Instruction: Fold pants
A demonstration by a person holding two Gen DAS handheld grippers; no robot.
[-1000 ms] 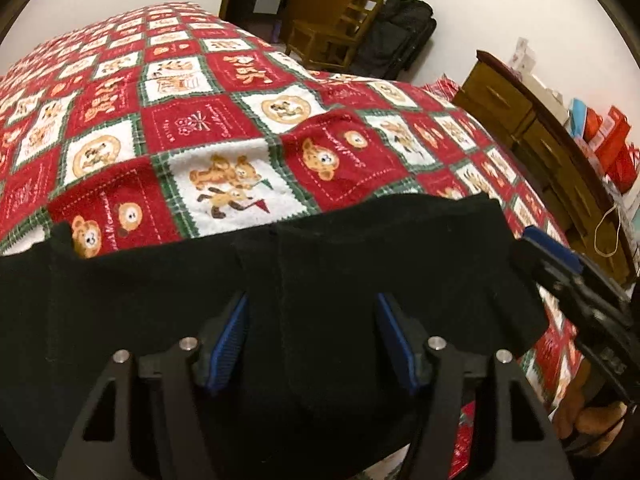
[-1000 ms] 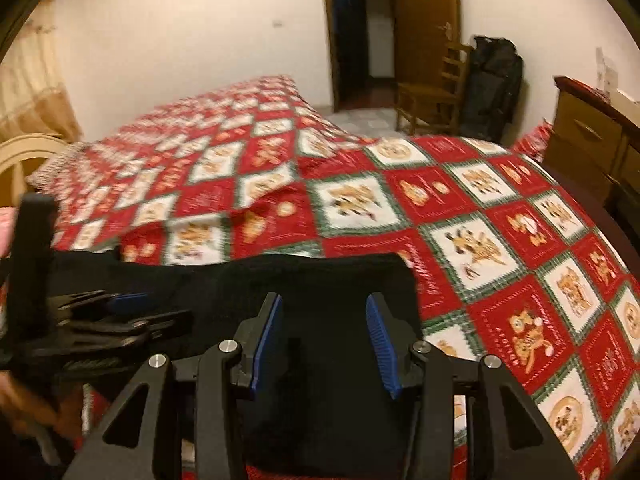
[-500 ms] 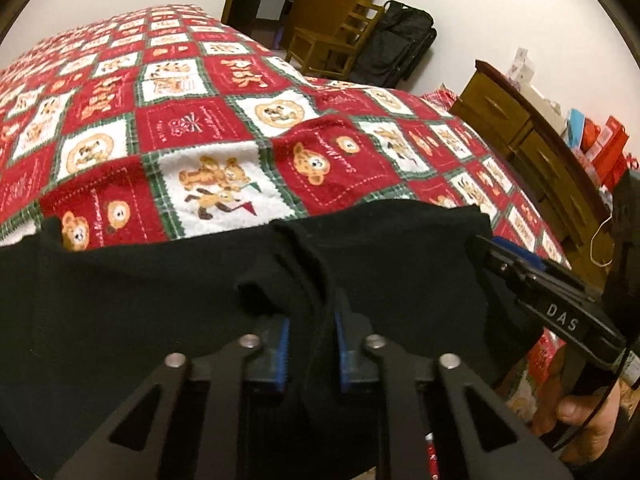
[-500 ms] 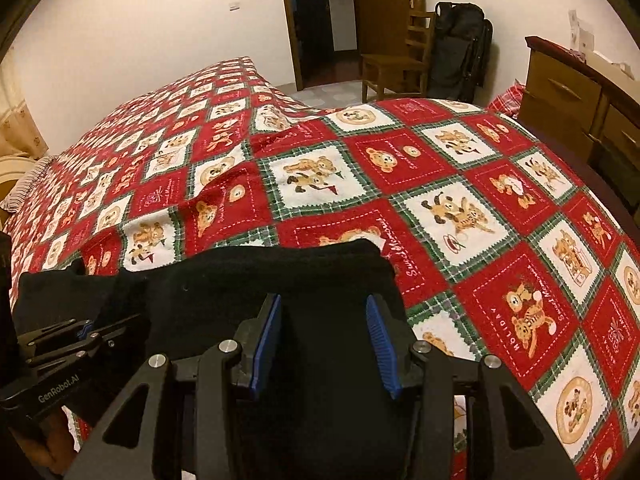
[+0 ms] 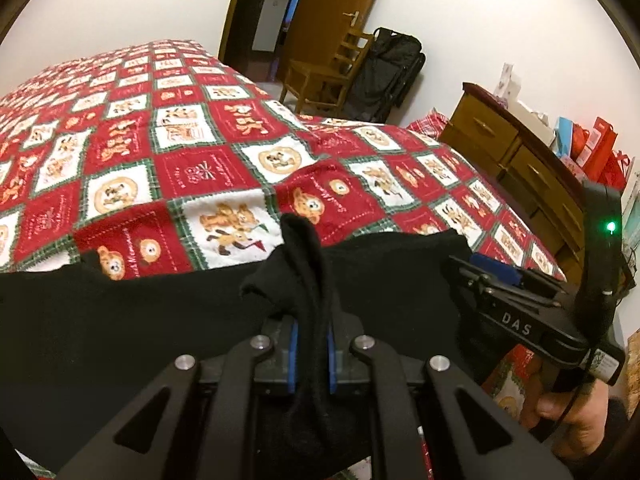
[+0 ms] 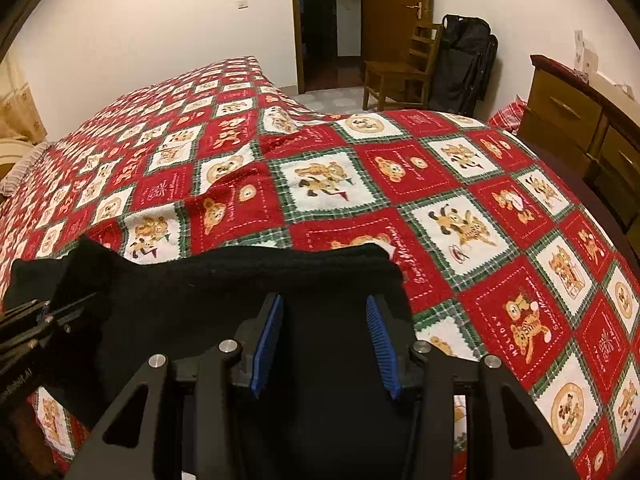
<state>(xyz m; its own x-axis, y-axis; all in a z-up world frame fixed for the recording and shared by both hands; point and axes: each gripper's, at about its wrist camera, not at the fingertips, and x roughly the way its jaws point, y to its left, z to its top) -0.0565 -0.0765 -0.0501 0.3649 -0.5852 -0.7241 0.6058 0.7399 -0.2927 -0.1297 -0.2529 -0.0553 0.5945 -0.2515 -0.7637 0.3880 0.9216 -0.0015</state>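
Note:
The black pants [image 5: 120, 320] lie across the near edge of the bed, seen in both wrist views [image 6: 248, 280]. My left gripper [image 5: 310, 344] is shut on a bunched ridge of the pants' fabric, which sticks up between its blue pads. My right gripper [image 6: 324, 336] is open, its blue pads [image 6: 267, 336] straddling the pants' right end just short of the hem. The right gripper also shows at the right of the left wrist view [image 5: 516, 308], and the left gripper at the left edge of the right wrist view [image 6: 36, 320].
A red, white and green teddy-bear quilt [image 6: 440, 184] covers the bed. A wooden dresser [image 5: 520, 160] stands along the right side. A wooden chair [image 6: 400, 68] and a black bag [image 6: 464, 60] stand by the door at the back.
My left gripper has shut on the pants and lifted a ridge of fabric. My right gripper has moved forward over the right end of the pants and stays open.

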